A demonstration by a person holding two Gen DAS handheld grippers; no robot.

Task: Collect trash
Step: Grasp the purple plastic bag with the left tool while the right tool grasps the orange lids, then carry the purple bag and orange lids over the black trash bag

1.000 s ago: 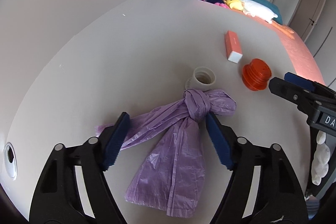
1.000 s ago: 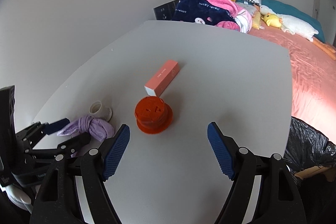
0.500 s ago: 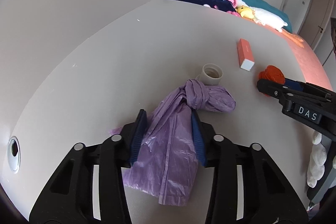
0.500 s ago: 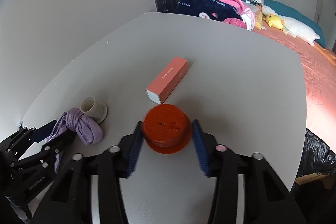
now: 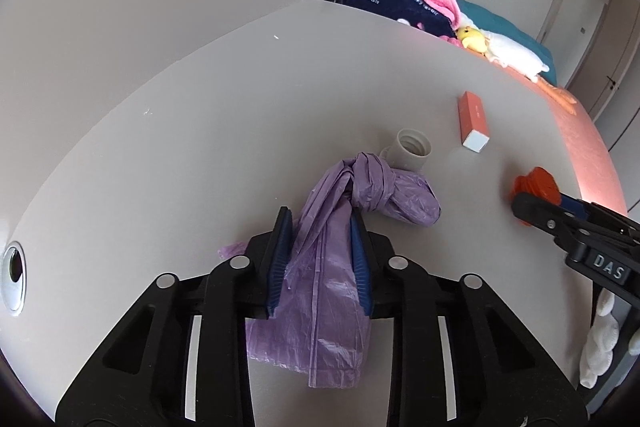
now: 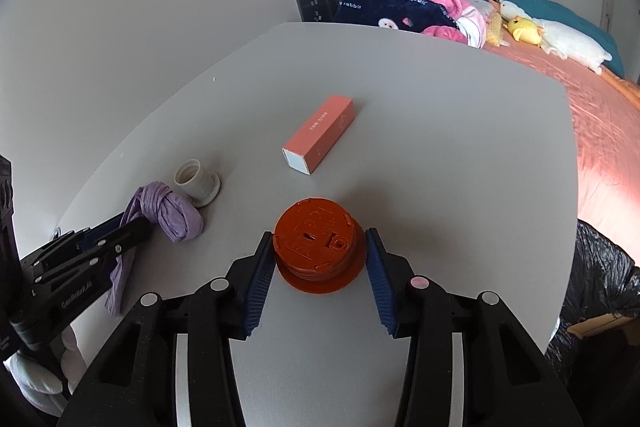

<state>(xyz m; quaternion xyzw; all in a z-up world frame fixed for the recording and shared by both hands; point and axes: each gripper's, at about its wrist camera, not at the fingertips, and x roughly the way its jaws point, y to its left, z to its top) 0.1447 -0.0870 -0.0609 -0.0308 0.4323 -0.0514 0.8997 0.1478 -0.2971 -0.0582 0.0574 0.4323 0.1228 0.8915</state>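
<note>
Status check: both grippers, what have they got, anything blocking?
Left gripper just closing on purple bag. Right gripper clamped on orange lid. White cup touching bag knot; pink box clear.

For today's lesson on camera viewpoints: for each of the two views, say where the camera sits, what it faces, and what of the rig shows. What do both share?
Left wrist: on the left gripper, looking down its fingers, pads pinching the purple plastic bag.
Right wrist: on the right gripper, pads against the orange lid.
Shared: grey table, pink box, white bottle neck; each shows the other gripper.
</note>
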